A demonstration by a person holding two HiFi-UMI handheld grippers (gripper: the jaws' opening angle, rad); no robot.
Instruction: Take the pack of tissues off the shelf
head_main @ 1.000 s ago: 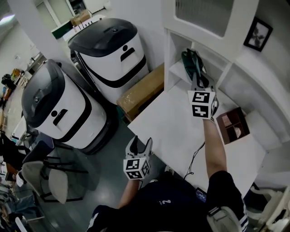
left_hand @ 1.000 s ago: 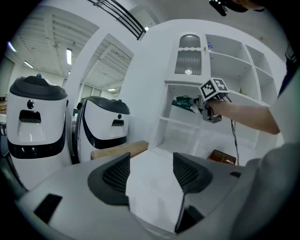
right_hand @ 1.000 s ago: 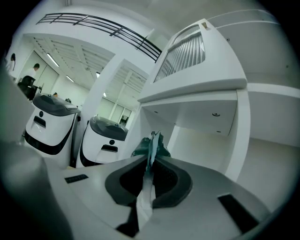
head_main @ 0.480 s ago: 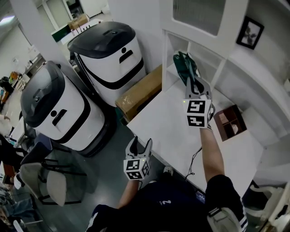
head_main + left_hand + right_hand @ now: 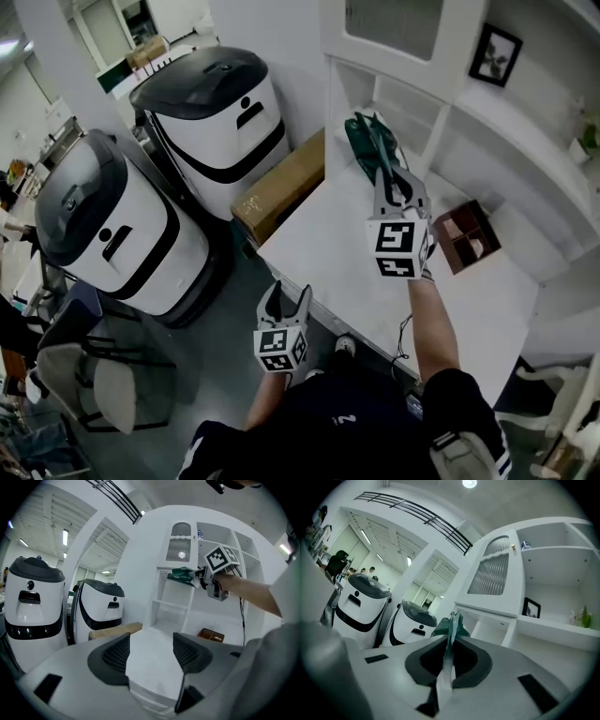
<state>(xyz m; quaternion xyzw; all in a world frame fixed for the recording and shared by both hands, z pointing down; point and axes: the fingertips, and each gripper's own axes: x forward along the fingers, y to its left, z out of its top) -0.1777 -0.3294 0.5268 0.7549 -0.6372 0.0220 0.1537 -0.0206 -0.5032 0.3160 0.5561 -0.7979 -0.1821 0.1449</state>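
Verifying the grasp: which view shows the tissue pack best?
Head view: most of the green tissue pack shows, held by the right gripper. The right gripper view shows only its edge pinched between shut jaws; the left gripper view shows it small, from the side.

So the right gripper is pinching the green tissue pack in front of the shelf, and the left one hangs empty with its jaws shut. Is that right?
Not quite. The left gripper is empty, but its jaws stand wide apart, as the left gripper view shows. The right gripper is shut on the green tissue pack in front of the shelf.
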